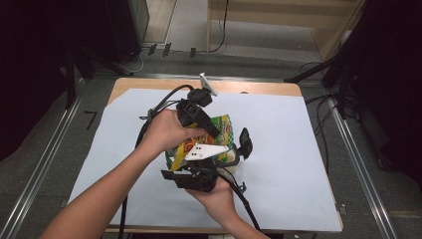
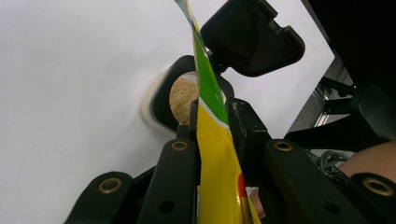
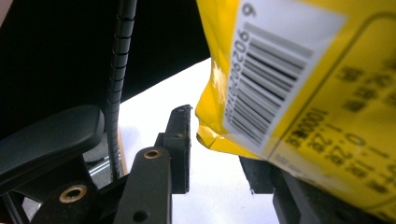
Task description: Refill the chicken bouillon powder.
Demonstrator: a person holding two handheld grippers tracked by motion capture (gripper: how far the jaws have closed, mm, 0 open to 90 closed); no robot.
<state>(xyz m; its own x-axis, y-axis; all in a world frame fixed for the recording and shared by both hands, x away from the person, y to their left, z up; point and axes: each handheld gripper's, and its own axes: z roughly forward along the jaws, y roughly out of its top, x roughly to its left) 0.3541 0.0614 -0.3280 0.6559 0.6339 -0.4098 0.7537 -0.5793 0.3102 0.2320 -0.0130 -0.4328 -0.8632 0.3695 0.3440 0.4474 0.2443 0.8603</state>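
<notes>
Bag (image 1: 222,130) of yellow-green snack hung above the desk (image 1: 278,119); we saw the left tool (image 2: 212,116) clenched on its edge, the right tool (image 3: 219,149) released beside it, over a container (image 2: 180,100).

A yellow-and-green printed plastic snack bag (image 1: 223,130) is held upright above the middle of the white-covered table, its thin top edge (image 2: 211,140) pinched flat. Its yellow back bears a white barcode label (image 3: 275,70), and one lower corner is crumpled.
</notes>
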